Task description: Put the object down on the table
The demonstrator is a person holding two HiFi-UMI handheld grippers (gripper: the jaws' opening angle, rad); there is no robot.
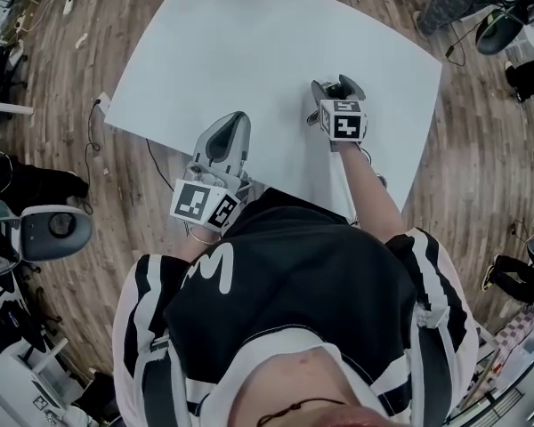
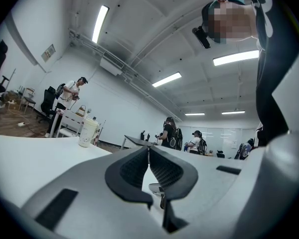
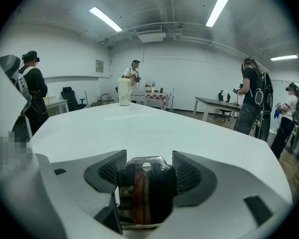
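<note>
- The right hand-held gripper (image 3: 148, 157) is clamped on a dark, glossy, rounded object (image 3: 145, 190), with a ribbed pad against each of its sides.
- This object has a reddish-brown stripe down its front and a small pale dot on its metallic top.
- It sits low over the white worktop (image 1: 276, 52), right of centre and towards the person's side (I cannot tell whether its base touches the surface).
- The left hand-held gripper (image 2: 148, 151) has its jaws together, tips meeting. It is over the near edge of the worktop, well apart from the right one.
- A tall white lidded cup (image 3: 123, 92) stands upright at the worktop's far edge.
- Beyond it, standing people with backpacks (image 3: 253, 98) are near other desks, on a wooden plank floor (image 1: 89, 87).
</note>
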